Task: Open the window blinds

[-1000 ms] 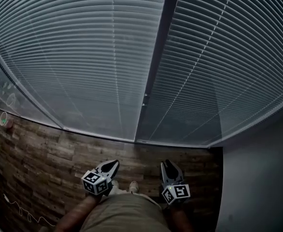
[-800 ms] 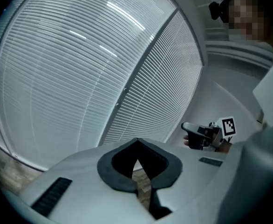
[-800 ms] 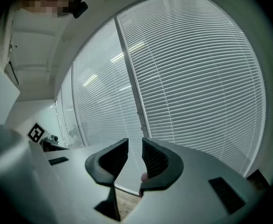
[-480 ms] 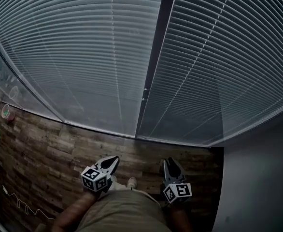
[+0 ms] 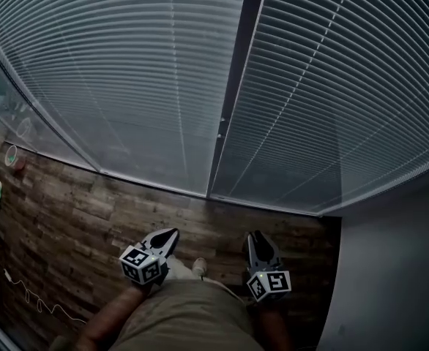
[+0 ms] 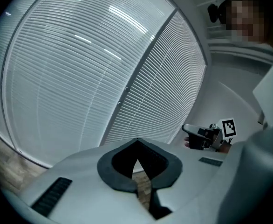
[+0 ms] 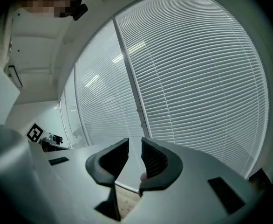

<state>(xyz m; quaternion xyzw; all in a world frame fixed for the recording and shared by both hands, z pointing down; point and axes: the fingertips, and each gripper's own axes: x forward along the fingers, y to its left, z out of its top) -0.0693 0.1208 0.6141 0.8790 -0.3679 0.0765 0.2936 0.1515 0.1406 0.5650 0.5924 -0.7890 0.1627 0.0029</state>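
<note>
Left gripper [image 6: 136, 142]: jaws closed tip to tip, empty. Right gripper [image 7: 135, 143]: jaws a narrow gap apart, have just been closing a little, nothing between them. Both are held low in front of the person, over the wood floor [image 5: 68, 225], aimed at the blinds but well short of them.

Step, as I read it: the approach, with no contact yet.
- I can't pick out a wand or cord. There's a small fitting [image 5: 221, 125] on the mullion [image 5: 236, 72], but I can't tell what it is.
- Locate the control first, and spread the jaws before reaching.
- Grab the control, not the slats. They look thin and would likely kink.

Blinds: left blind [image 5: 127, 79] and right blind [image 5: 346, 86] hang side by side, split by the dark mullion, and end just above the floor.
- The slats lie horizontal, with the long axis running left-right across the window, stacked bottom to top.
- They look tilted shut, faces toward the room.
- Opening probably means rotating the slats about that long axis, or raising the stack.
</note>
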